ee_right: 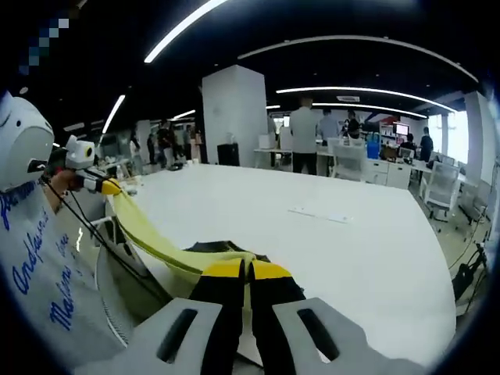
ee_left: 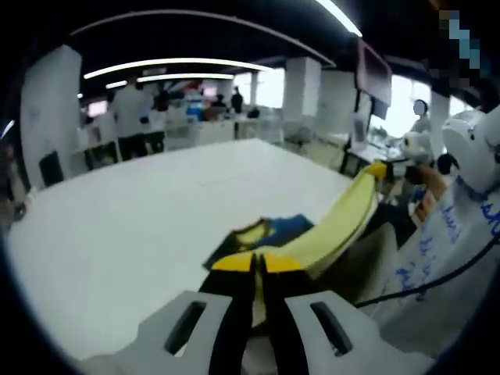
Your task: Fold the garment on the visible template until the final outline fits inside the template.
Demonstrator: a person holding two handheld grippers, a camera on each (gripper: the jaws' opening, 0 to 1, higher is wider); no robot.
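White table (ee_left: pixel 141 219) below; both grippers, left (ee_left: pixel 258 263) and right (ee_right: pixel 247 269), clench the yellow-and-blue fabric garment (ee_left: pixel 344 219), stretching it taut between them to fold.

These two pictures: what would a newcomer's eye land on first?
The yellow garment, stretched taut in the air between two grippers: the left gripper is shut on one end and the right gripper on the other. Below it spreads a big white table, with more of the cloth, blue and yellow, lying on it. People stand among desks far behind.
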